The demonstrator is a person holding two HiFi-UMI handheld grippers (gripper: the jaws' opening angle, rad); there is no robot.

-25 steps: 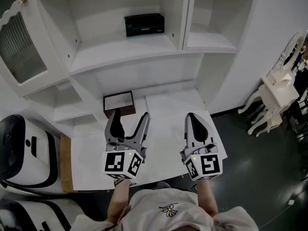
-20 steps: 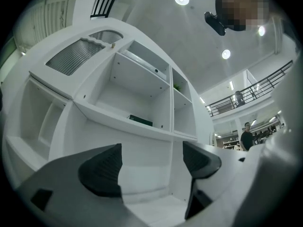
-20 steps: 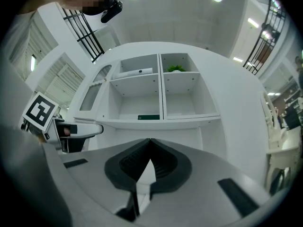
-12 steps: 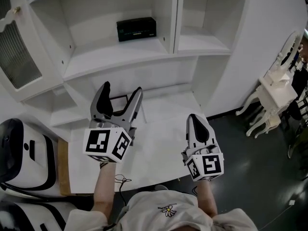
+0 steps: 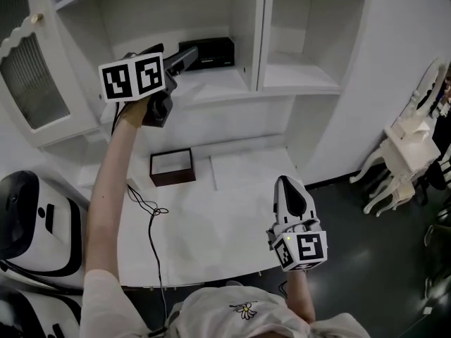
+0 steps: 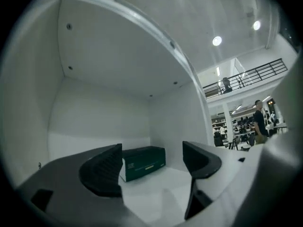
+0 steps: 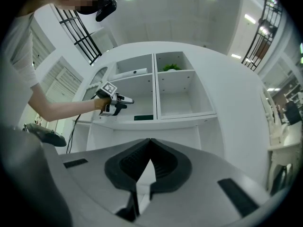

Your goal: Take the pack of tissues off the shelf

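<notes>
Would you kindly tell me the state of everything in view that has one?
Pack of tissues: flat on the shelf, untouched.
Left gripper: open, empty, aimed at the pack of tissues.
Right gripper: shut, empty, held low.
Cabinet door: appears swung open.
Dark box: sitting on the counter.

pack of tissues (image 6: 144, 160): pale print on dark front face, too small to read
left cube (image 5: 132, 77): black-and-white square markers, no letters or digits
right cube (image 5: 303, 250): square markers only
readable text: none
</notes>
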